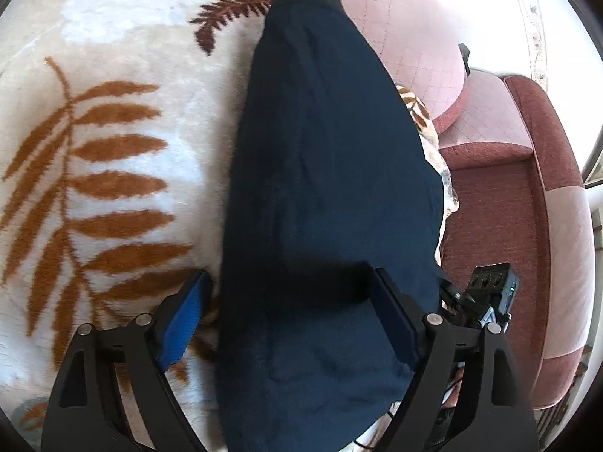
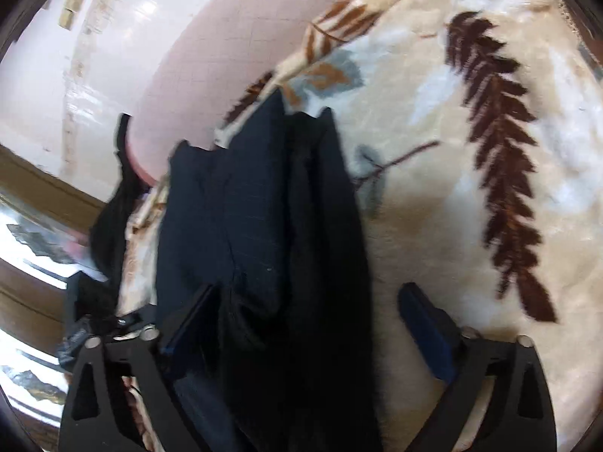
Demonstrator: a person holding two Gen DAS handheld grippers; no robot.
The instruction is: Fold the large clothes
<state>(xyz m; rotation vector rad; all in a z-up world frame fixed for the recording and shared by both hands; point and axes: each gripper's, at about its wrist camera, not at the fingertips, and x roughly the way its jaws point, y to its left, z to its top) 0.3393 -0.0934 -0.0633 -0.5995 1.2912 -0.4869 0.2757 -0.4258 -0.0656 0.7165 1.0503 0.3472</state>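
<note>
On blanket, navy trousers are lying folded w/ left gripper & right gripper both spread wide, gripping nothing.

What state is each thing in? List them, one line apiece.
Dark navy fabric garment: folded into a long narrow strip, lying on the blanket.
Cream plush leaf-print blanket: spread flat under the garment.
Left tool: open, straddling the garment.
Right tool: open, garment between its fingers.
</note>
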